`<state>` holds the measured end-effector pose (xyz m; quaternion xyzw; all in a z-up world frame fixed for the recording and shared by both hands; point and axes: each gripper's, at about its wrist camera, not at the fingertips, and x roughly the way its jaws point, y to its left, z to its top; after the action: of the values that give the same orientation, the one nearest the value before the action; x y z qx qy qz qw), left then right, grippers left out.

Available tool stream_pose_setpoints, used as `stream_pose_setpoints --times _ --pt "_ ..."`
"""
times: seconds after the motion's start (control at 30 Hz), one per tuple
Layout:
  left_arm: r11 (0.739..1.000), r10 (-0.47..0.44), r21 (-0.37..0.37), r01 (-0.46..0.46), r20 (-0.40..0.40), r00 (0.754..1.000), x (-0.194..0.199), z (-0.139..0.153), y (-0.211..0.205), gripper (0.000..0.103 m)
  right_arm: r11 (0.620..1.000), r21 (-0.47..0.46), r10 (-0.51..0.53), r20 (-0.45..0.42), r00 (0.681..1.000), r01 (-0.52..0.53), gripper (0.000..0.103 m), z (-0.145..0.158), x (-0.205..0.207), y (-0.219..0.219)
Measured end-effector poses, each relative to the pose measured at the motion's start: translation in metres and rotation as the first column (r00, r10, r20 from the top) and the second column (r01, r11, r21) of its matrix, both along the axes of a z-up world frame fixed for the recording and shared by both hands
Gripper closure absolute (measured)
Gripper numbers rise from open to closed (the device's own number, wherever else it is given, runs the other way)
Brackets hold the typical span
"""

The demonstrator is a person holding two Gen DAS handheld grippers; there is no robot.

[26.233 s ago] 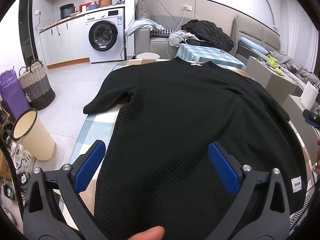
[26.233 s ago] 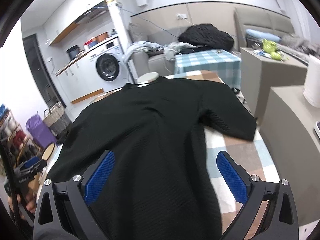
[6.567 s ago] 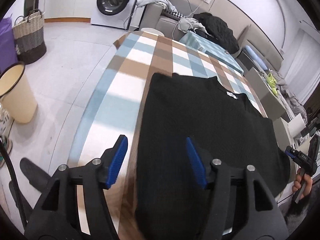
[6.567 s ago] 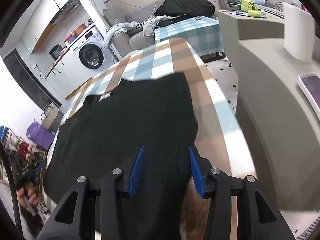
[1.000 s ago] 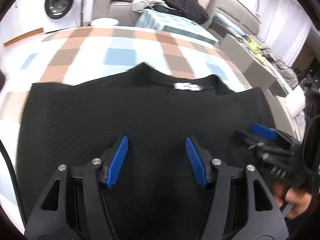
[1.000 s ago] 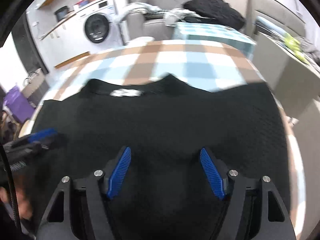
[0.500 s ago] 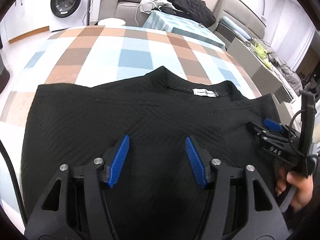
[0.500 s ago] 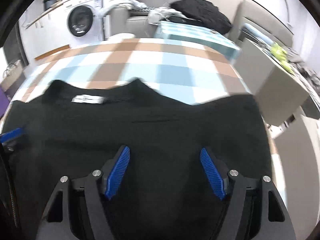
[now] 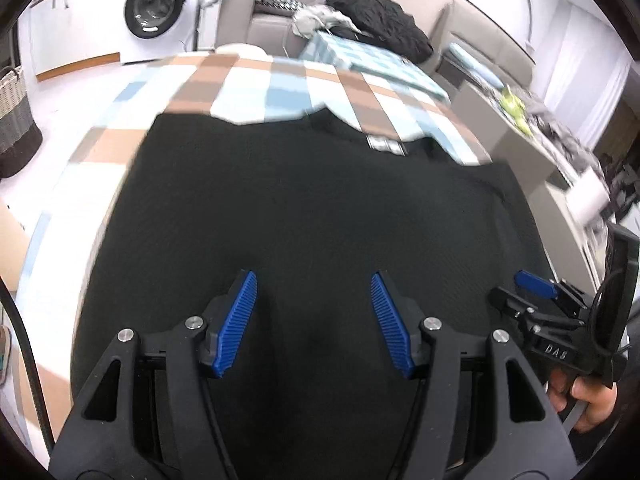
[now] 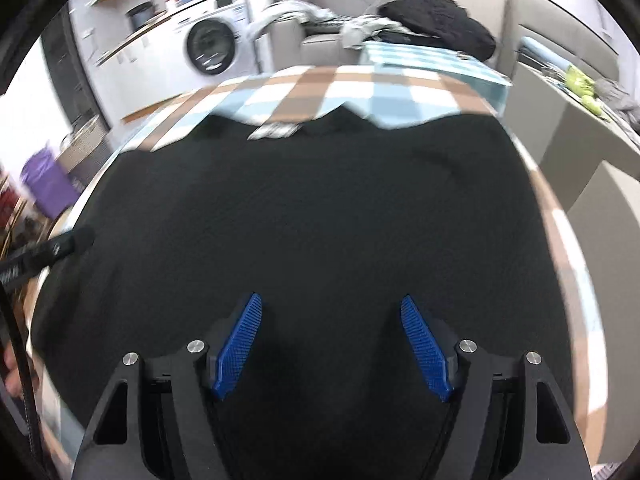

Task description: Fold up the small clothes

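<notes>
Black sweater (image 9: 320,216) lies flat on the checked counter (image 9: 256,80), collar and white neck label (image 9: 386,145) at the far edge, body spread toward the near side. Sleeves appear tucked in already; outline reads roughly rectangular. Judged: mid-fold, w/ a further fold of the body yet to come.

Left gripper (image 9: 314,324): fingers apart, nothing between them, poised above the near-centre of the fabric. Contact w/ cloth can't be confirmed. Right gripper (image 10: 332,346): fingers likewise spread and empty, over the near part of the sweater. In the left view the right gripper shows at the sweater's right edge, held by a hand (image 9: 588,396). Both views blurred by motion, esp. at the collar.

Surroundings: washing machine (image 9: 154,8) far left, sofa w/ a dark clothes pile (image 9: 380,24) far centre, woven basket (image 9: 16,120) on the floor at left.

Recommendations for the step in hand:
- Take the near hem at two points, one per gripper, well apart and level, so the fold line runs straight across.
- Pinch all layers; knit is thick and tucked sleeves may slip out if only the top layer is caught.
- Lift low and carry toward the collar evenly; uneven travel will skew the fold.
- Lay the hem just short of the collar, let go, then smooth outward.

Risk: right edge of sweater sits near the counter's right rim (image 10: 560,216); dragging could pull it over.
</notes>
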<state>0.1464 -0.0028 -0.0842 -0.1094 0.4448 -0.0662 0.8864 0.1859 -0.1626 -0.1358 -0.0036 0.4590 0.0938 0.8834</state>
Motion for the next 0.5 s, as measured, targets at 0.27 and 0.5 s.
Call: stream_pose_setpoints --times 0.27,0.5 --pt "0.997 0.012 0.076 -0.009 -0.031 0.999 -0.067 -0.018 0.005 0.046 0.999 -0.054 -0.004 -0.008 1.0 0.004 0.028 -0.003 -0.06 -0.009" --pt "0.997 0.078 -0.022 -0.078 0.018 0.997 -0.14 0.006 0.032 0.046 0.999 0.015 -0.042 0.007 0.999 0.041 0.028 0.017 -0.093 -0.023"
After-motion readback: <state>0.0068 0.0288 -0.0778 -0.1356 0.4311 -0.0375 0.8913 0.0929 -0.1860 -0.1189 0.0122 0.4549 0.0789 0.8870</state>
